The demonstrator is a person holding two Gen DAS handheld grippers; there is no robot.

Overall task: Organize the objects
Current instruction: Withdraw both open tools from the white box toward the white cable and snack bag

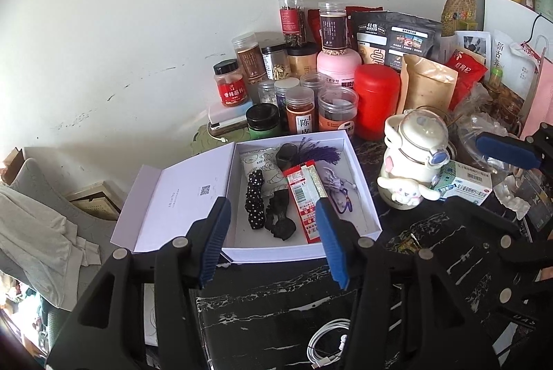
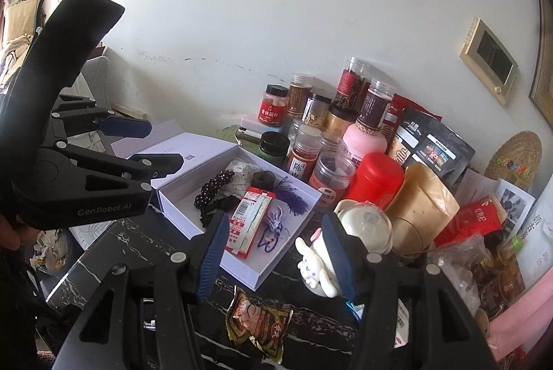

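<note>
An open white box [image 1: 363,193] [image 2: 186,197] sits on the black marble table. In it lie a red packet [image 1: 304,207] [image 2: 245,218], a black dotted scrunchie [image 1: 255,200] [image 2: 212,187], a black hair tie [image 1: 281,218], a purple tassel [image 1: 319,154] [image 2: 292,199] and a purple cord charm [image 2: 273,225]. My left gripper [image 1: 273,221] is open and empty above the box's near edge. My right gripper [image 2: 276,242] is open and empty over the table, between the box and a white cartoon cup [image 2: 363,228] [image 1: 411,166].
Several spice jars, a red canister [image 1: 376,100] [image 2: 375,181], a pink bottle [image 1: 338,62] and snack bags crowd the wall side. A snack packet [image 2: 259,325] lies near my right gripper. A medicine box [image 1: 466,185] lies right of the cup. A white cable [image 1: 328,345] lies at the table's front.
</note>
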